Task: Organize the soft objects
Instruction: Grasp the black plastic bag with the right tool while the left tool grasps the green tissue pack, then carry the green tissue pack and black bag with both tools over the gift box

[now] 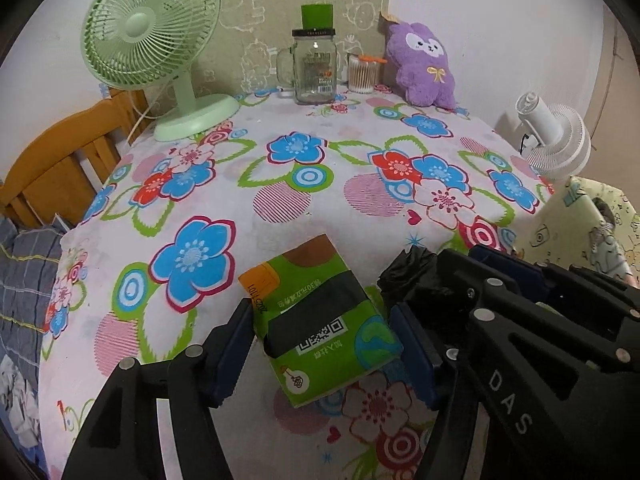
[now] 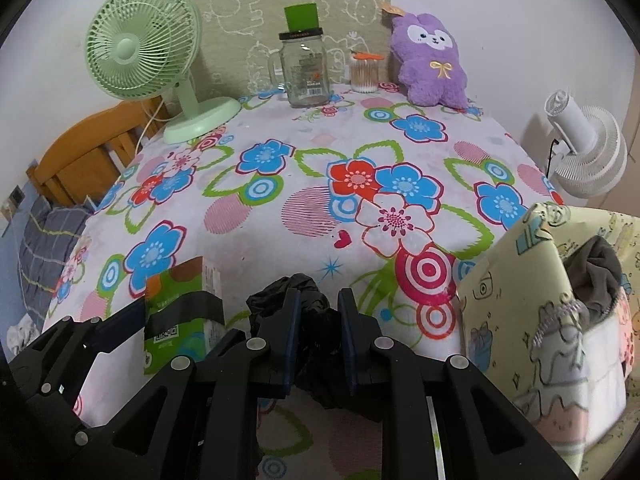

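A green tissue pack point(image 1: 316, 272) with a black band and a QR code sits between the blue pads of my left gripper point(image 1: 324, 314), which is shut on it just above the flowered tablecloth point(image 1: 280, 168). In the right wrist view the same pack point(image 2: 176, 280) shows at lower left. My right gripper point(image 2: 320, 312) is shut on a crumpled black bag point(image 2: 296, 286), which bulges out above and below the pads. A purple plush toy point(image 2: 430, 60) leans against the wall at the table's back right.
A pale yellow cartoon fabric bin point(image 2: 512, 300) holding grey cloth point(image 2: 596, 276) stands at the right. At the back are a green desk fan point(image 2: 140, 48), a glass jar point(image 2: 304, 72) and a cotton-swab tub point(image 2: 364, 74). A white fan point(image 2: 588, 152) and a wooden frame point(image 2: 80, 152) flank the table.
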Tool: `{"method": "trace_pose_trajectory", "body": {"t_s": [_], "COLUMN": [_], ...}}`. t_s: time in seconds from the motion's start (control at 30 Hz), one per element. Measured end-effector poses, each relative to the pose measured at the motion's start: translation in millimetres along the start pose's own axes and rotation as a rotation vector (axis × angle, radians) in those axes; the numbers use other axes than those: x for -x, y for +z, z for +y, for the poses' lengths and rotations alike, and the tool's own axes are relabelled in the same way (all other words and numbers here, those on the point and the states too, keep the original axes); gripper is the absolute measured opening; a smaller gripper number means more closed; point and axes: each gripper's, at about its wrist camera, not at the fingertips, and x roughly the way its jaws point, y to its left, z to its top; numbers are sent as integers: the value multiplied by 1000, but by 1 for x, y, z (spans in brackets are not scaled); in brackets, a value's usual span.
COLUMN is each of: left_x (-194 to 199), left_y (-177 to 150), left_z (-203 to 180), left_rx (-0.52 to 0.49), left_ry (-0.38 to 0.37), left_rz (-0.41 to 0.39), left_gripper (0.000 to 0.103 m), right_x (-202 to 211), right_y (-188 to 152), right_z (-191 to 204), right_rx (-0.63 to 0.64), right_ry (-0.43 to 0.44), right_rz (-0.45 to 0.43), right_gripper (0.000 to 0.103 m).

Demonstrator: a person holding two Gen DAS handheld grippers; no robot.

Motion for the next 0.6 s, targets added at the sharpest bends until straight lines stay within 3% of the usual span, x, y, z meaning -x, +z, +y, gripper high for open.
{"method": "trace_pose_trajectory", "body": {"t_s": [0.6], "left_x": [53], "left_y": [-14], "left_z": [-9], "left_rx": [6], "left_ry": [-3], "left_rz": [-92], "left_gripper": [70], "right_x": [55], "right_y": [-14], "right_z": [7], "right_rx": [31], "right_ry": [-2], "right_rz": [-85], "right_gripper": [22]}}
